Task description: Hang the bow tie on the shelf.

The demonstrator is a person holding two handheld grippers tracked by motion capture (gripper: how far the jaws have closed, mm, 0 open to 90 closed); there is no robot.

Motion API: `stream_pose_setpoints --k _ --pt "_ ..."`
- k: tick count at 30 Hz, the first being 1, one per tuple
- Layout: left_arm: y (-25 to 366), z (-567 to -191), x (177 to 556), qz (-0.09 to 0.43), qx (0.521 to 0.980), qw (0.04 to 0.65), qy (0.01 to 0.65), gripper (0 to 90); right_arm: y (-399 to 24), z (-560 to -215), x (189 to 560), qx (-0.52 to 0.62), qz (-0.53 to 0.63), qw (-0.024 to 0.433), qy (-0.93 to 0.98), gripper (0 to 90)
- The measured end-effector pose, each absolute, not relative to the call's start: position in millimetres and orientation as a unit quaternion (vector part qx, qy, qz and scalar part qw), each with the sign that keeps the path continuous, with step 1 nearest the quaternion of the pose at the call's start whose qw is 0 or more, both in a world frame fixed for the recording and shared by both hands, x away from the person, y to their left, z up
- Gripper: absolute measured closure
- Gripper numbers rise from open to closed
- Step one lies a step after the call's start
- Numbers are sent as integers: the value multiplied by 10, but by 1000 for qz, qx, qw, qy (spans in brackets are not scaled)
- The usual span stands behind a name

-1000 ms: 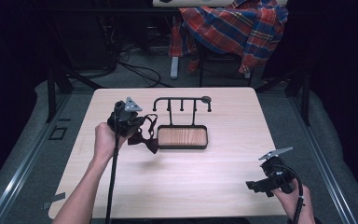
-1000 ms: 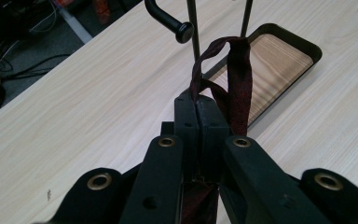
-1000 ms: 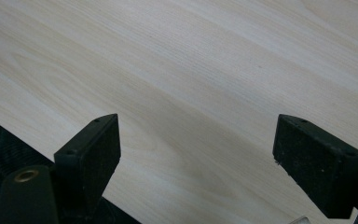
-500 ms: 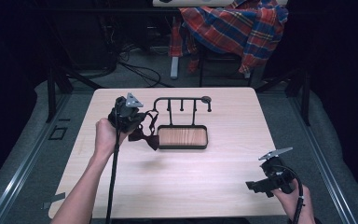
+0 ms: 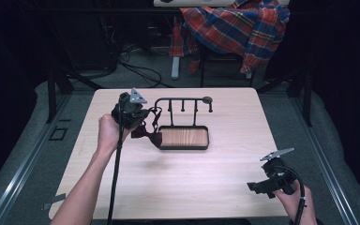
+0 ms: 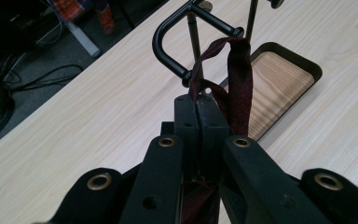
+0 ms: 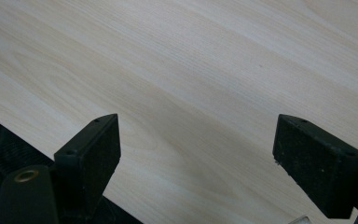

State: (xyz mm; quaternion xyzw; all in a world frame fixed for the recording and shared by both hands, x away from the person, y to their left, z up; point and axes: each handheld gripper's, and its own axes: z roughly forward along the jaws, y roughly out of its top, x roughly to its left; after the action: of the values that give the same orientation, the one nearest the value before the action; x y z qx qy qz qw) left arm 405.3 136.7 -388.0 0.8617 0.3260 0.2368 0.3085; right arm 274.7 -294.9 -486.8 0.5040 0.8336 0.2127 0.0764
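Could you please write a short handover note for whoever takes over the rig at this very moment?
Left tool: shut on the dark red ribbon, at the left end of the black rack.
Right tool: open, holds nothing, low over the table's near right corner.
Things: the ribbon's loop is draped over the rack's curved end bar; the rack stands on its wood-lined tray.
Done: ribbon gripped and hooked over the bar.
Left: probably settle the loop on the bar, then release.

Two hand-held grippers, left (image 5: 138, 123) and right (image 5: 258, 186), one dark red strap (image 6: 237, 84), one black rack (image 5: 183, 119), one table (image 5: 192, 187).
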Motion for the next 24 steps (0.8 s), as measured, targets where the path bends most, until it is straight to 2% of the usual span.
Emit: stream_pose_setpoints --k 24 --pt "1273 -3950 4385 224 863 293 346 885 -2940 -4882 2752 501 205 75 838 148"
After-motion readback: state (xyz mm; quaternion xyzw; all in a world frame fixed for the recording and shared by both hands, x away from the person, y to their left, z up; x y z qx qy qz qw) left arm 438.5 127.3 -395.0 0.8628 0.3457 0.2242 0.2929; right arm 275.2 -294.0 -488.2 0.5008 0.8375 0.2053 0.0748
